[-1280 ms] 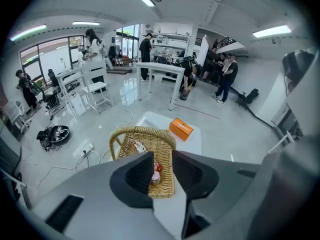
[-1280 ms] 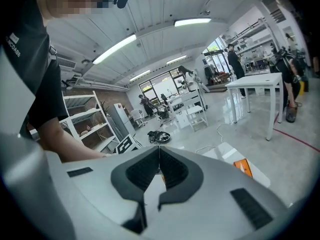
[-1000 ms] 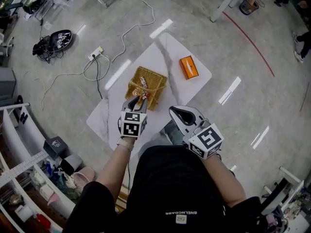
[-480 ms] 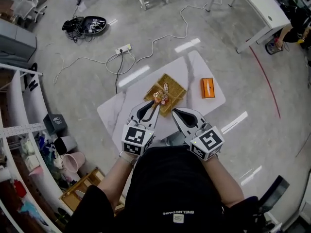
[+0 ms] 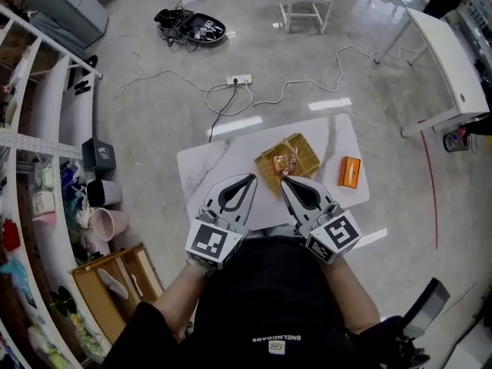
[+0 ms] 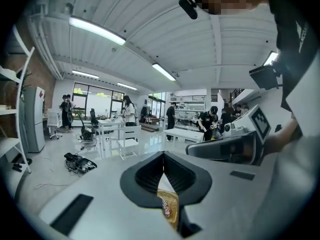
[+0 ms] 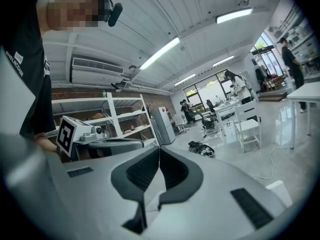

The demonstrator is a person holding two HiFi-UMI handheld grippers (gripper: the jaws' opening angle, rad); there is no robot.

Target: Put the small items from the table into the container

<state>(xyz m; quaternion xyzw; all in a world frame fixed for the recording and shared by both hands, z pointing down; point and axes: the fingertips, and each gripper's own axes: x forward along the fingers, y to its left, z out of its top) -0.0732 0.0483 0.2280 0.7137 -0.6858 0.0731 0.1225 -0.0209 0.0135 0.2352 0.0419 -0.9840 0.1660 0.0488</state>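
Left tongs (image 5: 248,178) are shut with nothing between them. In the left gripper view the pads meet, and only the woven basket (image 6: 169,206) shows far below through the gap. Right tongs (image 5: 285,181) are shut too, pads together and empty in the right gripper view. Both are held side by side close to the person's chest, well above the table (image 5: 215,167) and pointing roughly level.

The basket sits mid-table with the small items (image 5: 284,161) heaped inside it; they are wrapped bits, too small to identify. The only other thing on the table is an orange box (image 5: 349,172), near the basket's right side and not touching it. No loose small pieces show on the bare tabletop.

Step, as a judgement: loading looks done, or nearly so, since neither tongs is near any object.

Next move depends on whether the orange box counts as a small item, which can't be settled from here. If it does, the right tongs are the nearer pair. They would need to open wide, drop to the table and take the box across its narrow side, then carry it over the basket rim. If it doesn't, nothing is left to pick.
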